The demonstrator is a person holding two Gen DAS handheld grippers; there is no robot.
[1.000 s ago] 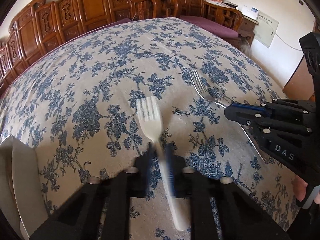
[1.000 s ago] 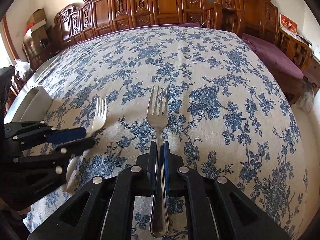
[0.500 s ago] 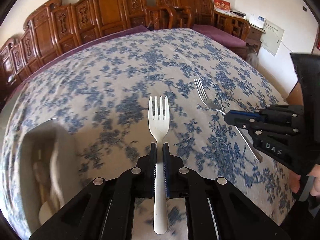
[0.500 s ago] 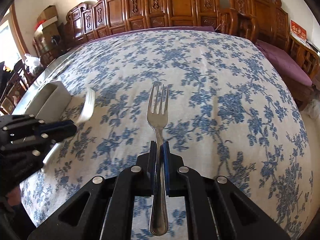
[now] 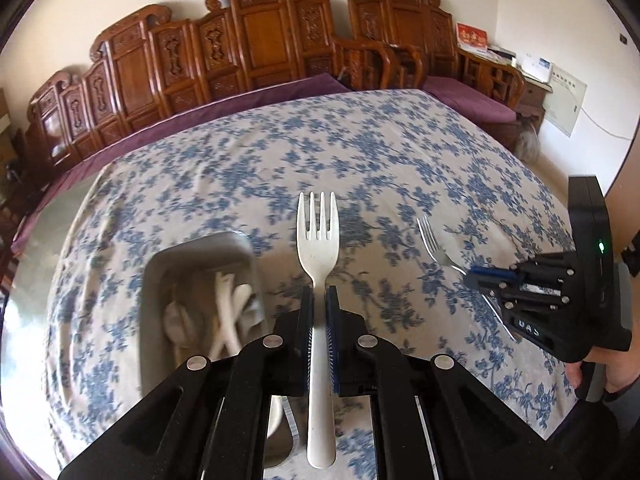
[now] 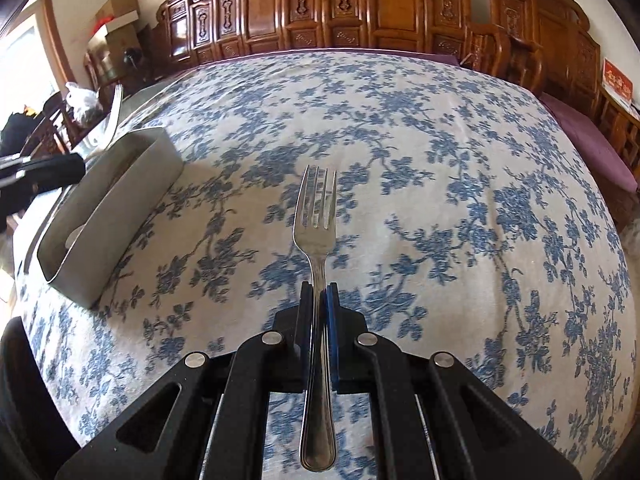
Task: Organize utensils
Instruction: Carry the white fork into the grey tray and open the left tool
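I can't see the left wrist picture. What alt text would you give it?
A black two-finger left gripper clamps a white plastic fork above a grey rectangular bin of pale utensils on a blue-flowered tablecloth. At right, the right gripper holds a silver metal fork.

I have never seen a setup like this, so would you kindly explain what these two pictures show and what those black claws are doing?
There is no robot here: a person holds a hand-held two-finger gripper in each hand, and each gripper carries a wide-angle camera looking forward along its fingers. The round bulging look comes from that lens.

One picture is from the left gripper. It is shut on a white plastic fork, above a grey rectangular utensil bin that already holds pale utensils. The other gripper and the hand holding it show at the side.

The other picture is from the right gripper, shut on a shiny metal fork. Both are over a table with a blue-flowered white tablecloth, with carved wooden chairs behind.
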